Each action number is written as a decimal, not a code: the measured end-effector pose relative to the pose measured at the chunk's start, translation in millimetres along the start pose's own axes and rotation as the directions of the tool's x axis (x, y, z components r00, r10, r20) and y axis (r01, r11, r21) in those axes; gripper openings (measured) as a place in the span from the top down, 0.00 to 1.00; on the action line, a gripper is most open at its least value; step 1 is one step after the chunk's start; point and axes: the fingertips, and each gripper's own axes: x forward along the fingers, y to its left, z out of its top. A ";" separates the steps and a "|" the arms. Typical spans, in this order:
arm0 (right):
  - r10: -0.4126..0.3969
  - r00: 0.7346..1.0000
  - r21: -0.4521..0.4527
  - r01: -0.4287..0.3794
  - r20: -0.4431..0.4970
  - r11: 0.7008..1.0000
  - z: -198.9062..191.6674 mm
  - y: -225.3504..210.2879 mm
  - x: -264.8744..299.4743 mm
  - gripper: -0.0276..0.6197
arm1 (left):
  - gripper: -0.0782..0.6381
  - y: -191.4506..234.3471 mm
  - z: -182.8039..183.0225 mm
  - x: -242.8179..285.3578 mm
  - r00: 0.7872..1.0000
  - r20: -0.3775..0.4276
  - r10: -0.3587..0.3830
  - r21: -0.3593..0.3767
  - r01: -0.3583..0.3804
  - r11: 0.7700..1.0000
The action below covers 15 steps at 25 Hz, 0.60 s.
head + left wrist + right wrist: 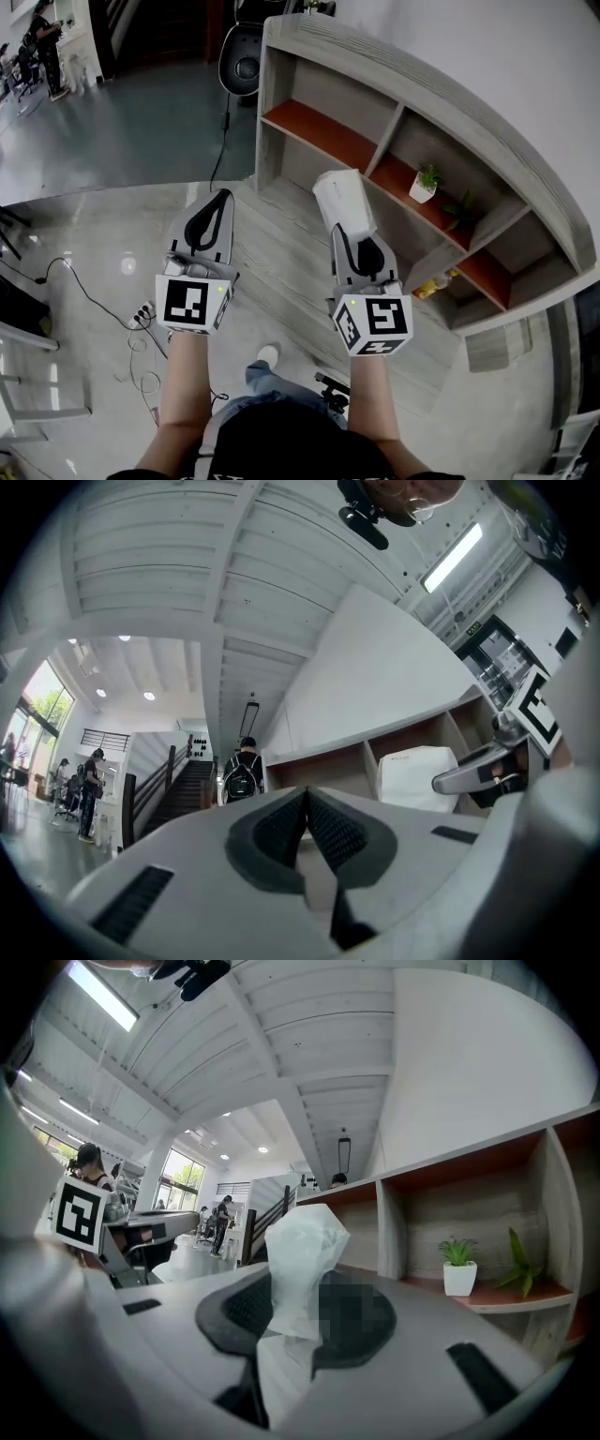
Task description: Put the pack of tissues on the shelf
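We saw the right hand-held gripper (298, 1321) pinching the pack of tissues (302, 1241) by its near end, the dark pads pressed into the white plastic wrap on both sides, so that the pack stood out beyond the jaws. In the head view that right hand-held gripper (354, 234) carried the pack of tissues (342, 199) in the air just in front of the shelf (394, 89), near the divider between two open compartments and not resting on any board. The left hand-held gripper (307, 808) had its jaws pressed together at the tips with nothing between them, and it hung to the left of the other, over the floor (103, 234), as the head view showed (216, 199). Farther right on an orange board stood a small potted plant (424, 185) in a white pot, with a second green plant (461, 213) just beside it to the right. On the near left floor lay a power strip (142, 314) with cables (89, 295). Far off, in the left gripper view, a person with a backpack (242, 775) stood by a staircase (183, 794).
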 end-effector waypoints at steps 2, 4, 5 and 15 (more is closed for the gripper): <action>-0.011 1.000 0.010 0.011 0.005 1.000 -0.1 -6.6 20.4 0.78 | 0.88 9.0 -5.1 20.1 1.000 0.001 -0.014 0.010 0.014 1.000; -0.023 1.000 0.016 0.023 0.006 1.000 -1.3 -13.3 40.4 0.78 | 0.87 18.0 -11.3 40.4 1.000 0.000 -0.025 0.013 0.025 1.000; -0.028 1.000 0.018 0.028 0.004 0.999 -2.2 -16.5 49.7 0.78 | 0.87 21.9 -15.0 49.9 1.000 -0.001 -0.031 0.011 0.031 0.999; -0.073 0.997 0.031 0.073 -0.013 0.997 -6.6 -39.6 107.2 0.78 | 0.87 37.5 -45.6 111.9 0.996 -0.018 -0.091 -0.016 0.091 0.996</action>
